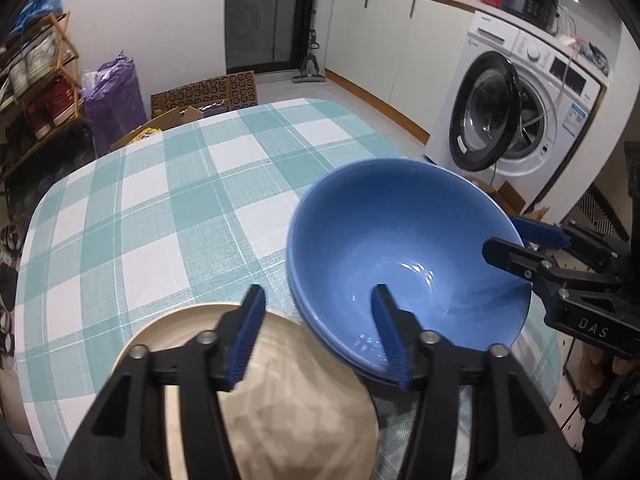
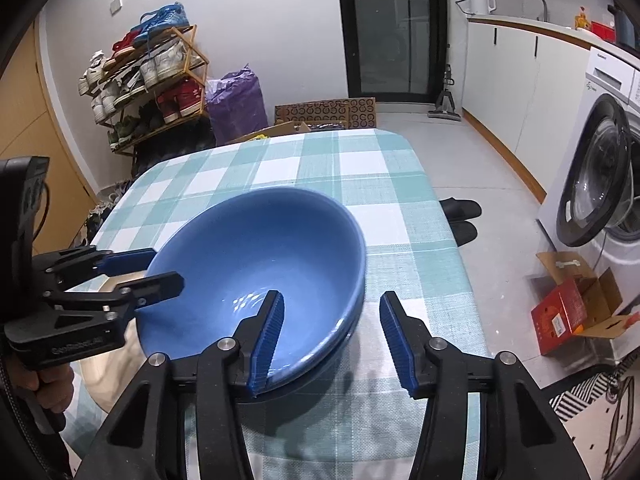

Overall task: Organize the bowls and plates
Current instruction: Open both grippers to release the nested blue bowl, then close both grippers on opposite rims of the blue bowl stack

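Observation:
A blue bowl (image 1: pixel 404 256) sits nested in a second blue bowl on the checked tablecloth (image 1: pixel 160 208). A beige plate (image 1: pixel 296 400) lies beside them, under my left gripper (image 1: pixel 320 336). The left gripper is open, one finger over the plate, the other over the bowl's near rim. My right gripper (image 2: pixel 332 336) is open and straddles the bowl's (image 2: pixel 256 276) near right rim, one finger inside, one outside. The right gripper also shows in the left wrist view (image 1: pixel 516 248). The left gripper shows in the right wrist view (image 2: pixel 152 272) at the bowl's left rim.
The table's (image 2: pixel 400 184) right edge drops to the floor, where black slippers (image 2: pixel 460 216) and a red box (image 2: pixel 568 312) lie. A washing machine (image 1: pixel 520 108) with an open door stands at right. A shoe rack (image 2: pixel 148 80) and cardboard boxes (image 1: pixel 204 96) stand beyond the table.

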A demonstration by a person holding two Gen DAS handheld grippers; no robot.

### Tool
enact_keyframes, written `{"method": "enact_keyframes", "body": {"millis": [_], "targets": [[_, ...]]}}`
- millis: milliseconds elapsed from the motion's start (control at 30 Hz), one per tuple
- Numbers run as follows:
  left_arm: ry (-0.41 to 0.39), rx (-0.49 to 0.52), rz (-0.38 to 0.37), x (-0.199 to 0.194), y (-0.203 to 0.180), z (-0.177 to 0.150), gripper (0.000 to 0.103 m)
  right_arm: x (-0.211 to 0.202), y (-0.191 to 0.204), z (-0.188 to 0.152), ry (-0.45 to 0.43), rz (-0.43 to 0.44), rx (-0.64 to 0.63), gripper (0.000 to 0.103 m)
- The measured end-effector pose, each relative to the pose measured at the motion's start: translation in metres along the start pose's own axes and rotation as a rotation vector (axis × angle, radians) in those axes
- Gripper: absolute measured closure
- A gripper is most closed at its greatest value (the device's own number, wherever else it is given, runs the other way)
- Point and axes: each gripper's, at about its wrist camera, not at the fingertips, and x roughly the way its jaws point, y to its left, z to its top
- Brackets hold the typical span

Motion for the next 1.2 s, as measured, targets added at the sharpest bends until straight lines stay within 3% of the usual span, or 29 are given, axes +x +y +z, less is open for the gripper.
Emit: {"method": "enact_keyframes", "body": {"millis": [167,233,267,300,333,433,533,633,1200], "targets": [[-0.009,-0.047,-0.012,-0.003,0.013,-0.002,0.045,-0.008,-0.008,-0.002,-0.024,0.035,0.030,0.020],[-0.015,-0.065,-0.019,-0.005,0.017,-0.003,0.043,-0.011,-0.010,-0.003,-0.042,0.028,0.038,0.016],[-0.018,-0.071,-0.022,-0.005,0.019,-0.004,0.038,-0.013,-0.010,-0.003,-0.051,0.027,0.039,0.014],[-0.019,-0.081,-0.025,-0.005,0.021,-0.005,0.019,-0.015,-0.011,-0.003,-0.059,0.032,0.040,0.013],[-0.024,-0.100,-0.028,-0.006,0.023,-0.006,0.009,-0.016,-0.012,-0.003,-0.063,0.038,0.041,0.010],[-0.051,-0.138,-0.066,-0.009,0.027,-0.008,0.009,-0.020,-0.015,-0.005,-0.083,0.050,0.049,0.007],[-0.065,-0.148,-0.054,-0.009,0.028,-0.008,0.005,-0.022,-0.016,-0.007,-0.088,0.068,0.056,0.001],[-0.073,-0.141,-0.054,-0.007,0.026,-0.010,0.000,-0.022,-0.016,-0.010,-0.096,0.067,0.048,0.001],[-0.061,-0.202,-0.045,0.009,0.026,-0.014,0.000,-0.007,-0.022,-0.019,-0.074,0.064,0.070,0.001]]}}
